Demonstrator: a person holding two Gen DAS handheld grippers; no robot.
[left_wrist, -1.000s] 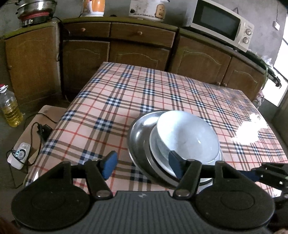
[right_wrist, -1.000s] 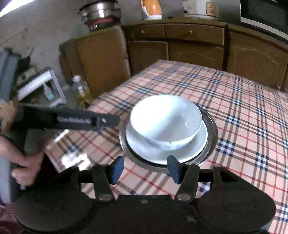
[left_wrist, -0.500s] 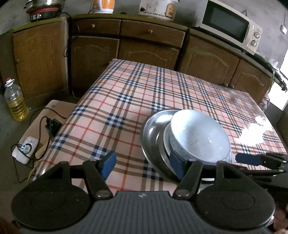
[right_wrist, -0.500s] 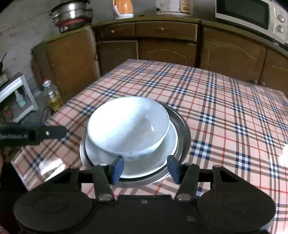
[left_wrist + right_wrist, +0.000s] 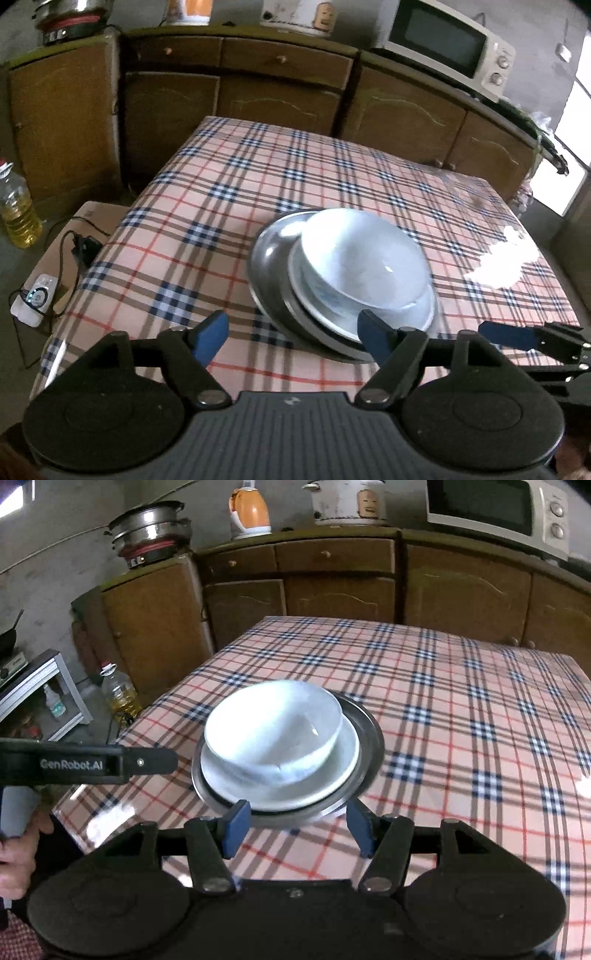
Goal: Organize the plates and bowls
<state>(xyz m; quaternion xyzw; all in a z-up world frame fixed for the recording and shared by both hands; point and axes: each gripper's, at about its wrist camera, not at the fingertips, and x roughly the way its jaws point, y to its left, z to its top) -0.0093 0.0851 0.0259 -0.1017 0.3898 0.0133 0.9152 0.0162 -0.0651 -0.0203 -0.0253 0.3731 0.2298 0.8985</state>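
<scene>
A: Left wrist view. Left tool point(image 5: 291, 334) has its jaws spread wide, nothing between them. It hangs over the near tabletop point(image 5: 207, 206) edge. Bowl point(image 5: 364, 258) sits in white plate point(image 5: 424, 314), which sits in steel plate point(image 5: 269, 258). The stack is just ahead and to the right. Right tool's tip point(image 5: 509, 336) pokes in at the right edge.

B: Right wrist view?

A: Right tool point(image 5: 299, 825) is also spread apart and empty, its fingertips level with the near rim of the steel plate point(image 5: 369, 734). Bowl point(image 5: 273, 720) is off-centre on the white plate point(image 5: 343, 760), toward the left. Left tool point(image 5: 147, 762) is at the left, clear of the stack.

B: Stage?

A: Can't say. Everything's nested, so either stacking is done or the stack is about to be taken apart or carried.

B: Tips?

A: For any grip, I'd go for the rim and not the bowl wall, keep it level and go slowly. The glaze looks slippery on steel.
</scene>
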